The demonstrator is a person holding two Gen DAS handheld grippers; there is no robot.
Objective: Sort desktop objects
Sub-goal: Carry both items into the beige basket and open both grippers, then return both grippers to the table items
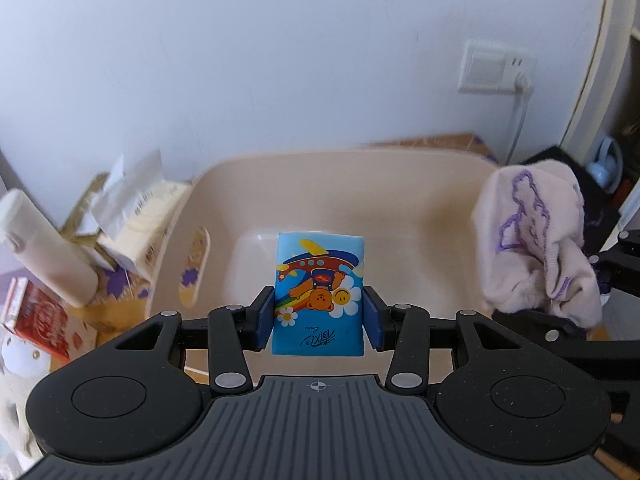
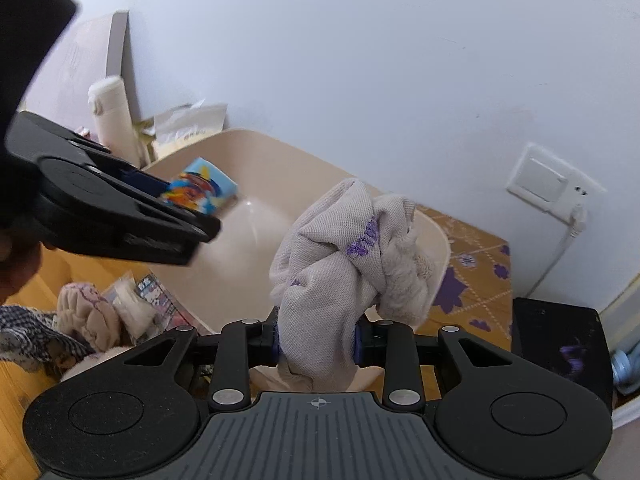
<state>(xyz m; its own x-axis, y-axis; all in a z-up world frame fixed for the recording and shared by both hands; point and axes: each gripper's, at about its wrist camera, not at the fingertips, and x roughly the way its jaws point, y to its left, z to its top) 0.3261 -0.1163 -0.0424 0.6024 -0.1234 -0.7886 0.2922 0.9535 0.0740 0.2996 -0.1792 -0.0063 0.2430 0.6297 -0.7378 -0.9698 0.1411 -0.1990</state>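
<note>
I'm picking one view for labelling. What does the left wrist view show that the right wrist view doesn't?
Left only: the red carton at the left edge. Right only: the checked cloth and the plush heap. Both: the beige tub, the blue tissue pack in the left gripper, and the pale cloth in the right gripper.

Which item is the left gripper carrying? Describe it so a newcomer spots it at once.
Find the beige tub by the wall. Above it the left gripper clamps a small blue tissue pack printed with a cartoon bear and plane, unlike the pale cloth beside it.
</note>
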